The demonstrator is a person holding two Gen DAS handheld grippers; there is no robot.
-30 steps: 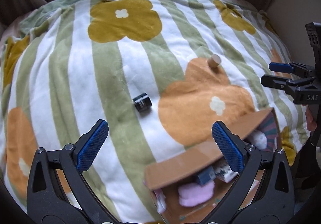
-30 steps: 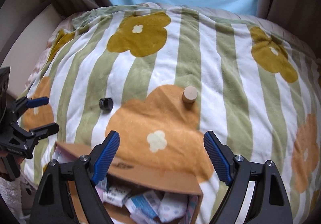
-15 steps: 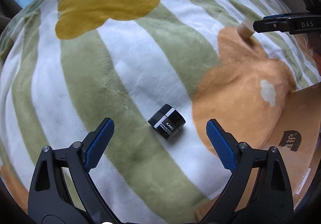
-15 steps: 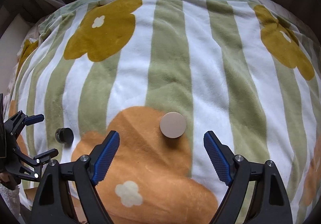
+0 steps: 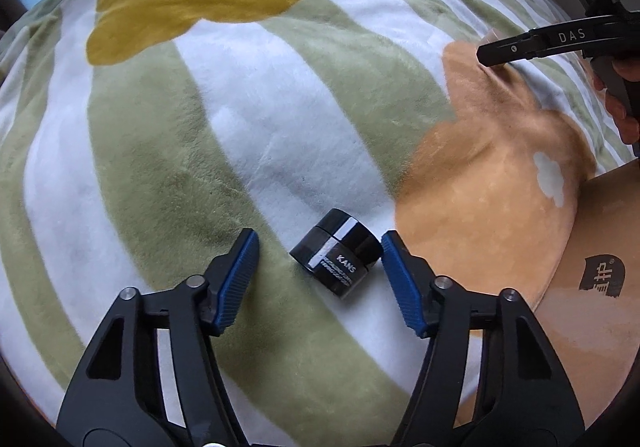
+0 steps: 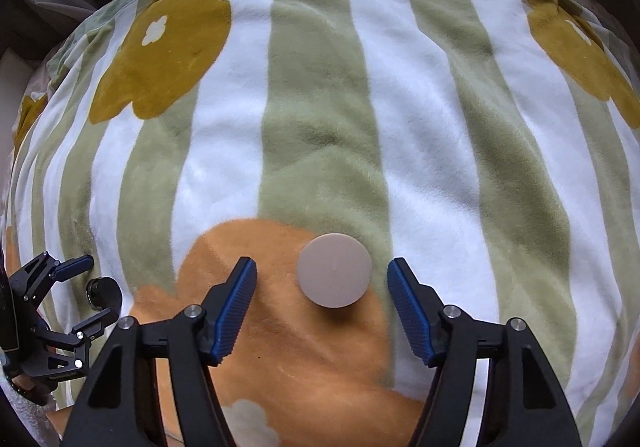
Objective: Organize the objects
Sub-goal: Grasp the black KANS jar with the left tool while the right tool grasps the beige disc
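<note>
Jaws on both our grippers stand released: the left gripper (image 5: 318, 271) straddles a black jar (image 5: 336, 255) lying tilted on the striped blanket (image 5: 240, 119), and the right gripper (image 6: 322, 287) straddles a beige round container (image 6: 334, 269) standing upright on an orange flower. Beyond the jar sits a cardboard box (image 5: 600, 267). We judge the soft plush could let either item roll or tip as the jaws close.
</note>
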